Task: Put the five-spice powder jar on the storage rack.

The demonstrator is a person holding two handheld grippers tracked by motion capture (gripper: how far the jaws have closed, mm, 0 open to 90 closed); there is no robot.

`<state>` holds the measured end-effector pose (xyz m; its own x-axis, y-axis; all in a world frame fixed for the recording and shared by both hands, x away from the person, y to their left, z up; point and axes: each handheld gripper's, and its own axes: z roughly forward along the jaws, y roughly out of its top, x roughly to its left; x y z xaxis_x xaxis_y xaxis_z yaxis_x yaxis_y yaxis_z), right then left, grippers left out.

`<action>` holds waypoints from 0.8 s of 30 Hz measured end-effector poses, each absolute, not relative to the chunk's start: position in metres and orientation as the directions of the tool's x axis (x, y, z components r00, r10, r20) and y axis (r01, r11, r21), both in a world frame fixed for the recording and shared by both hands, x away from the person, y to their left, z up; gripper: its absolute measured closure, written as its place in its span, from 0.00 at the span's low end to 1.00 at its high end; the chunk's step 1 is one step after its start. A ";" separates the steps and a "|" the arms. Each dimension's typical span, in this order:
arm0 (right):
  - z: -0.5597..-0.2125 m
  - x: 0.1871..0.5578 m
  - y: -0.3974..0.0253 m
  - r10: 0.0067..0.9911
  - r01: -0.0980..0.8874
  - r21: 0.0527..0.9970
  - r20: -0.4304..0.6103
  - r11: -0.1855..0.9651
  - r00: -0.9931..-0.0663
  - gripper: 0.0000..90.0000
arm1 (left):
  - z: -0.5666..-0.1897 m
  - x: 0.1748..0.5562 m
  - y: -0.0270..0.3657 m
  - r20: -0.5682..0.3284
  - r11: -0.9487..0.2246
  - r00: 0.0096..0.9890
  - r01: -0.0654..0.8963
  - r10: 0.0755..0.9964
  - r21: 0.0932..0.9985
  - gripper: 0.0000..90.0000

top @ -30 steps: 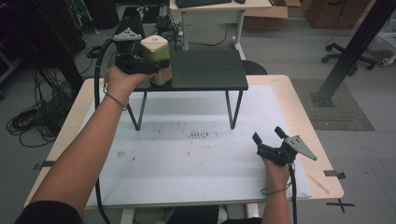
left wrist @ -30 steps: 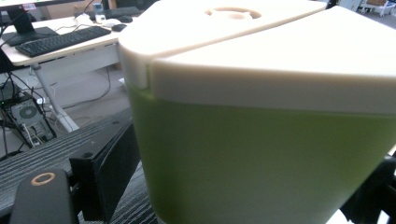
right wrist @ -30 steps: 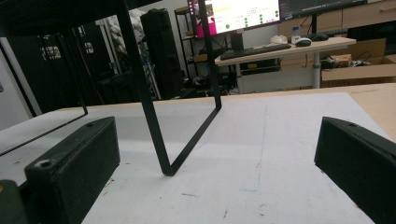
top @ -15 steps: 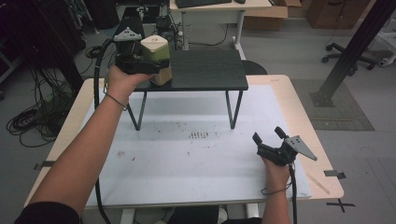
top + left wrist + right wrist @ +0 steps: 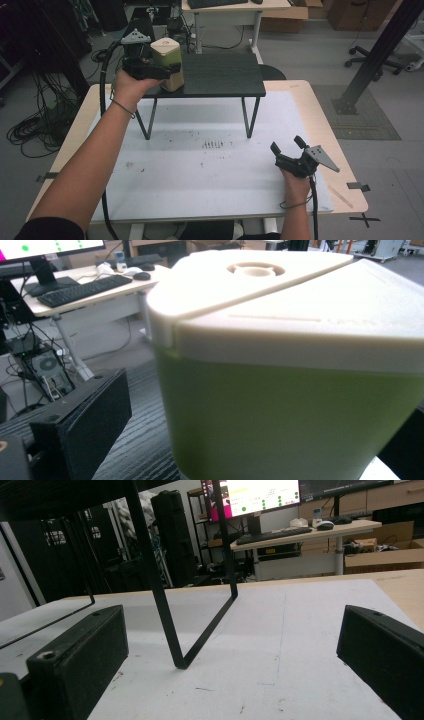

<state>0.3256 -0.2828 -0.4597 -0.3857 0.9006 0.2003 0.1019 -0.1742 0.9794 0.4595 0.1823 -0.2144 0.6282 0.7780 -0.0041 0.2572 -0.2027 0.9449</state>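
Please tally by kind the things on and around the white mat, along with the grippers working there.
Lidded green container: 1
Black raised shelf: 1
White mat: 1
Grippers: 2, the left gripper and the right gripper
Total: 5

A cream-lidded green plastic container (image 5: 168,64) is set on the left end of a black slatted raised shelf (image 5: 220,75), between the jaws of the left gripper (image 5: 150,70). The right gripper (image 5: 288,147) is held well apart, before the shelf, over the white table mat (image 5: 200,170).
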 end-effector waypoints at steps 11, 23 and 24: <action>-0.460 0.326 -0.283 0.900 0.102 0.979 0.202 -0.176 -0.386 0.00 | -0.212 0.457 0.188 -0.002 -0.195 0.612 0.254 0.791 0.947 0.00; -0.460 0.325 -0.283 0.898 0.099 0.978 0.208 -0.184 -0.388 0.00 | -0.211 0.448 0.194 0.005 -0.198 0.604 0.253 0.797 0.947 0.00; -0.460 0.325 -0.284 0.898 0.098 0.978 0.208 -0.184 -0.389 0.00 | -0.211 0.447 0.194 0.004 -0.196 0.601 0.254 0.799 0.947 0.00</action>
